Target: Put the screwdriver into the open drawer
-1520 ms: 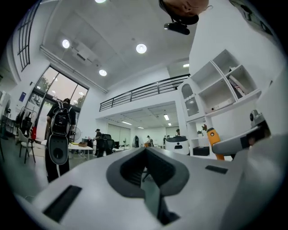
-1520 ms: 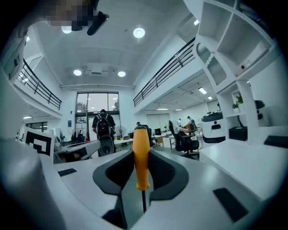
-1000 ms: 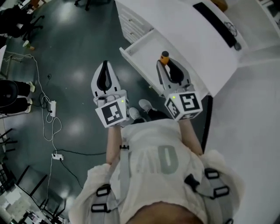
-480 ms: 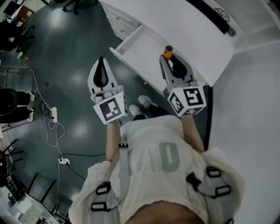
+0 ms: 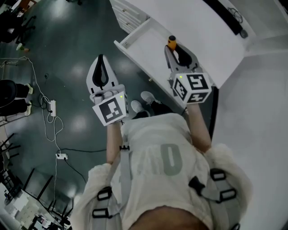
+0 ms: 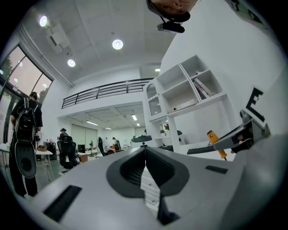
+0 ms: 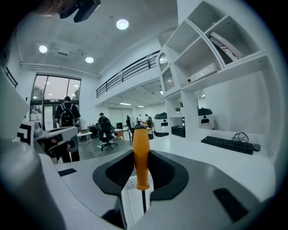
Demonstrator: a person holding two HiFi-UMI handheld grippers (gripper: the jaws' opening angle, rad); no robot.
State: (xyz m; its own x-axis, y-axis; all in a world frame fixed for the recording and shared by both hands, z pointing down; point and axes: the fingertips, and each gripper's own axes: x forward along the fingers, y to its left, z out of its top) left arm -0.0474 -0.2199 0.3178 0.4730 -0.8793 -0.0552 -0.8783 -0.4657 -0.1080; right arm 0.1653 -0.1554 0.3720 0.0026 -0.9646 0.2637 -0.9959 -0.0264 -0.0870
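My right gripper (image 5: 173, 48) is shut on the screwdriver (image 5: 171, 42), whose orange handle sticks out upright past the jaw tips. It hangs over the right part of the open white drawer (image 5: 135, 35), close under the desk edge. In the right gripper view the screwdriver's handle (image 7: 141, 155) is pinched between the two pads and its thin shaft runs down behind them. My left gripper (image 5: 100, 59) is shut on nothing and hovers over the dark floor, left of the drawer's front. The left gripper view shows its jaws meeting and the screwdriver (image 6: 214, 139) at the far right.
The white desk (image 5: 193, 31) above the drawer carries a black keyboard (image 5: 222, 18). More closed drawers (image 5: 123, 11) sit to the left of the open one. Cables and a power strip (image 5: 53, 108) lie on the floor at the left. White shelves (image 7: 216, 49) rise behind the desk.
My right gripper has moved forward and slightly down with the screwdriver, further over the open drawer. The left gripper has stayed about where it was.
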